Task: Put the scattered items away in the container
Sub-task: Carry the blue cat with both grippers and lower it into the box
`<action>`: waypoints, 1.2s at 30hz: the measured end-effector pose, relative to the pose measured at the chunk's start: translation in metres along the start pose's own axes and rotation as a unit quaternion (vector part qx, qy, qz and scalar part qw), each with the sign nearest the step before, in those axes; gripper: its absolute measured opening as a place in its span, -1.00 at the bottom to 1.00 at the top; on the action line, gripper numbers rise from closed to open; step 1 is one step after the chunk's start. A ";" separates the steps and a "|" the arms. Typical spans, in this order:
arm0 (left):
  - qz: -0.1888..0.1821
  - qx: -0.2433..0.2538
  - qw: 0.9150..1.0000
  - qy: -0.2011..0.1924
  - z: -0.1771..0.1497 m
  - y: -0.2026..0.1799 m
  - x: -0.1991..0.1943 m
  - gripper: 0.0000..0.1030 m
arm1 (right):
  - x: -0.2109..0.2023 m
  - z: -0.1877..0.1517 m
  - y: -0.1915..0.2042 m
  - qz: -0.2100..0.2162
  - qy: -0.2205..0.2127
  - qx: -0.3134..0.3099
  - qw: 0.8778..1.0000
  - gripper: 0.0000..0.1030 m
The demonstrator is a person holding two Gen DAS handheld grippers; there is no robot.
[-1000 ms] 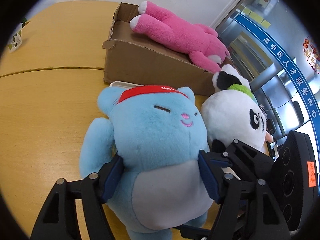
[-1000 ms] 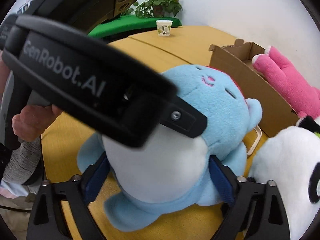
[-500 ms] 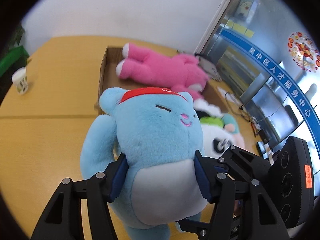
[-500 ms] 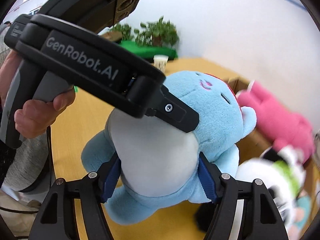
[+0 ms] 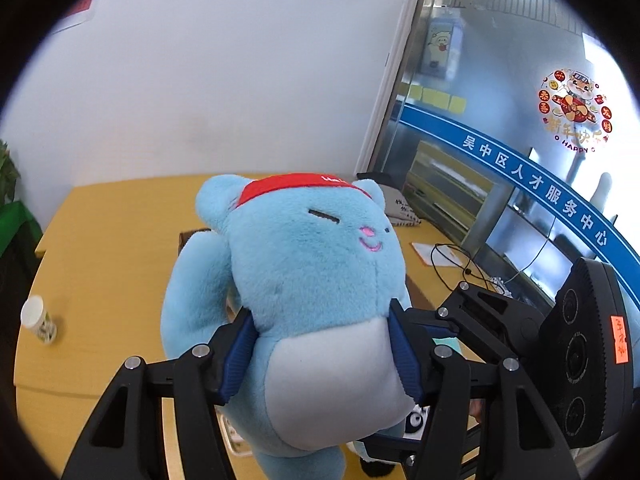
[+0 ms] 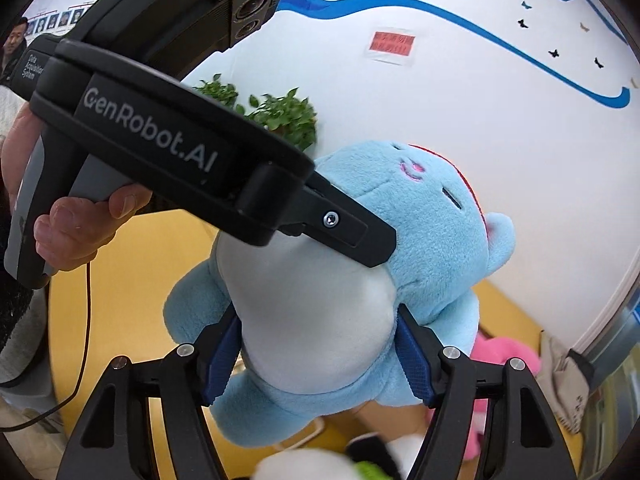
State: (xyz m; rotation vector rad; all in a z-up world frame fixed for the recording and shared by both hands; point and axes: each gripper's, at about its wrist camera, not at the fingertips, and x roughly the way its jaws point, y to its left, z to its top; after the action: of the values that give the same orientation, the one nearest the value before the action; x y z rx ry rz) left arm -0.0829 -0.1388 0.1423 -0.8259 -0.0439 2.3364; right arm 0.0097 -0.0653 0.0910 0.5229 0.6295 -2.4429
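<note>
A blue plush toy (image 5: 312, 264) with a red headband and pale belly hangs in the air above the wooden table (image 5: 100, 240). My left gripper (image 5: 322, 356) is shut on its belly, the blue pads pressed into both sides. My right gripper (image 6: 320, 356) is shut on the same toy (image 6: 432, 216) from another side, lower on the body. The cardboard box shows only as a brown corner (image 5: 192, 236) behind the toy. A pink plush (image 6: 500, 356) lies below at the right. A panda plush (image 5: 416, 420) sits under the toy, mostly hidden.
A paper cup (image 5: 38, 320) stands near the table's left edge. A notebook and a black cable (image 5: 452, 260) lie at the far right by the glass wall. A potted plant (image 6: 280, 116) stands behind. A person's hand (image 6: 80, 224) grips the left tool's handle.
Both grippers have risen with the blue toy held between them. It has left the table, and the box, pink plush and panda have dropped low in both views.
</note>
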 end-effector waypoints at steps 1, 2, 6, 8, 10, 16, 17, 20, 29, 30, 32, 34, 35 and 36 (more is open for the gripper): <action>-0.002 0.002 1.000 0.002 0.007 0.000 0.004 0.18 | 0.003 0.004 -0.007 -0.003 0.001 0.000 1.000 0.46; -0.003 0.004 1.000 0.004 0.014 0.001 0.009 0.18 | 0.007 0.008 -0.014 -0.005 0.004 0.002 1.000 0.46; -0.007 0.004 1.000 0.005 0.036 0.013 0.032 0.18 | 0.030 0.019 -0.039 -0.012 0.016 0.001 1.000 0.47; -0.008 -0.009 1.000 0.015 0.041 0.027 0.047 0.18 | 0.046 0.023 -0.051 -0.008 0.026 0.007 1.000 0.47; -0.010 -0.023 0.999 0.030 0.042 0.042 0.067 0.18 | 0.067 0.024 -0.063 0.000 0.043 0.015 0.999 0.47; -0.022 -0.058 0.995 0.081 0.026 0.084 0.121 0.18 | 0.129 0.006 -0.080 0.028 0.101 0.063 0.992 0.47; -0.025 -0.065 0.994 0.089 0.020 0.091 0.129 0.18 | 0.138 0.002 -0.080 0.033 0.109 0.064 0.991 0.47; -0.034 -0.084 0.990 0.108 0.006 0.108 0.148 0.18 | 0.163 -0.012 -0.079 0.049 0.132 0.065 0.988 0.47; -0.041 -0.117 0.980 0.154 -0.027 0.139 0.193 0.18 | 0.217 -0.050 -0.077 0.090 0.197 0.091 0.972 0.47; -0.040 -0.117 0.980 0.156 -0.030 0.140 0.195 0.18 | 0.221 -0.054 -0.076 0.092 0.201 0.095 0.971 0.48; -0.044 -0.120 0.979 0.156 -0.033 0.145 0.194 0.18 | 0.226 -0.059 -0.074 0.097 0.209 0.099 0.968 0.48; -0.052 -0.129 0.978 0.155 -0.037 0.149 0.194 0.17 | 0.228 -0.060 -0.070 0.098 0.218 0.095 0.966 0.48; -0.057 -0.132 0.977 0.157 -0.040 0.150 0.194 0.18 | 0.228 -0.061 -0.068 0.098 0.221 0.094 0.966 0.48; -0.063 -0.136 0.976 0.161 -0.044 0.150 0.195 0.18 | 0.228 -0.061 -0.066 0.098 0.227 0.094 0.964 0.48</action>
State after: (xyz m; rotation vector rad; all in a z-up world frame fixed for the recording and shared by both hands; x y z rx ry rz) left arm -0.2580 -0.1490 -0.0353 -1.2889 -0.2733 2.0798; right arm -0.1908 -0.0792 -0.0486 1.1861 0.4932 -2.2140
